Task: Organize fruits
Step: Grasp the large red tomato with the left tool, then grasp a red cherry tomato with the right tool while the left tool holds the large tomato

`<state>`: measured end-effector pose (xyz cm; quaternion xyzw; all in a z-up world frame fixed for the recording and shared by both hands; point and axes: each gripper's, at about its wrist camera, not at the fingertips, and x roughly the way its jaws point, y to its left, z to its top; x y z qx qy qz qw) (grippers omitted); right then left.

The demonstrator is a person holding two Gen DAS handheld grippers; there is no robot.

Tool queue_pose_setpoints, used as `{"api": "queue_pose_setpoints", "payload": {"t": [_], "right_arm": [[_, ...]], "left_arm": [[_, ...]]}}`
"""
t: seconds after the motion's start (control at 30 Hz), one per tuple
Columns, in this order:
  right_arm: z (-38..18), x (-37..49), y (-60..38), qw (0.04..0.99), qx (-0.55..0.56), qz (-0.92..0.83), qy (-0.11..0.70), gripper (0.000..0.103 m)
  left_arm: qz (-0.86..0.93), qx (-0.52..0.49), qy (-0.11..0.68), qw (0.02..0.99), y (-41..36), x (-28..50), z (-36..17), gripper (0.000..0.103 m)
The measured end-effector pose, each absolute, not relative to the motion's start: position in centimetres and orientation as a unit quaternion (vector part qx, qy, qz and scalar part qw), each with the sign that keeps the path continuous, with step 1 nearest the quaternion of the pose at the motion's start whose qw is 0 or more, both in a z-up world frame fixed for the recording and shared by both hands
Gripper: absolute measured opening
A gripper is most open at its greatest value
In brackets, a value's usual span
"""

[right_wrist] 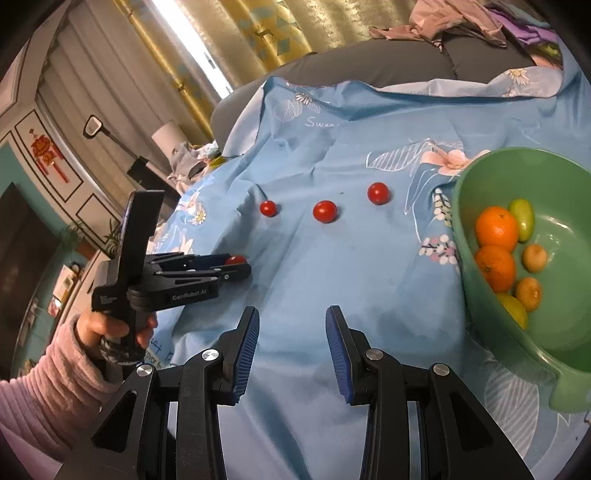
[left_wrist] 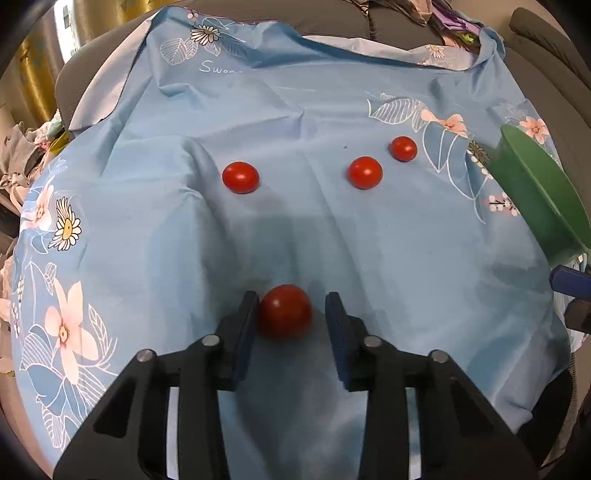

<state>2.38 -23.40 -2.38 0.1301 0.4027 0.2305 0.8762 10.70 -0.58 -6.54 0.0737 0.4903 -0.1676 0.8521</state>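
Note:
Several cherry tomatoes lie on a blue flowered cloth (left_wrist: 295, 236). The nearest tomato (left_wrist: 284, 312) sits between the fingers of my left gripper (left_wrist: 291, 299); the left pad touches it, and a small gap shows at the right pad. Three more tomatoes (left_wrist: 240, 177) (left_wrist: 365, 172) (left_wrist: 403, 148) lie farther back in a loose row. In the right wrist view, the left gripper (right_wrist: 236, 264) rests low on the cloth around that tomato (right_wrist: 235, 259). My right gripper (right_wrist: 291, 314) hovers over bare cloth, fingers apart and empty, left of the green bowl (right_wrist: 561, 192).
The bowl holds two oranges (right_wrist: 496, 229), a green fruit (right_wrist: 521, 219) and several small yellow-orange fruits (right_wrist: 534, 257). A hand in a pink sleeve (right_wrist: 55, 387) grips the left tool. A grey sofa with clothes (right_wrist: 443, 22) lies behind the cloth. Curtains hang behind that.

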Motion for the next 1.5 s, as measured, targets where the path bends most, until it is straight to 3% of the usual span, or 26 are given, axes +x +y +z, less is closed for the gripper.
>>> {"api": "queue_pose_setpoints", "payload": {"t": [0.27,0.5,0.97,1.3,1.37,1.5], "right_arm": [[-2.1,4.7,-22.6,0.881,0.122,0.222,0.400,0.038],[-2.3,8.8,-21.3,0.887,0.099,0.204,0.402,0.038],[-4.9,18.2,-16.1,0.881,-0.017,0.151,0.449,0.038],[-6.6,19.9,-14.8,0.871,-0.043,0.137,0.470,0.037],[-6.6,19.9,-14.8,0.872,-0.044,0.136,0.469,0.032],[-6.4,19.7,-15.1,0.871,-0.023,0.137,0.472,0.032]], "left_arm": [[-0.161,0.094,0.494,0.849,-1.0,11.6,-7.2,0.029],[-0.181,0.012,0.483,0.857,0.7,12.3,-5.5,0.029],[-0.193,-0.019,0.442,0.876,1.7,13.0,-2.6,0.029],[-0.193,-0.020,0.442,0.876,1.7,12.8,-2.7,0.029],[-0.189,-0.016,0.441,0.877,1.6,12.7,-2.7,0.029],[-0.186,-0.014,0.438,0.879,1.5,12.3,-2.3,0.029]]}}
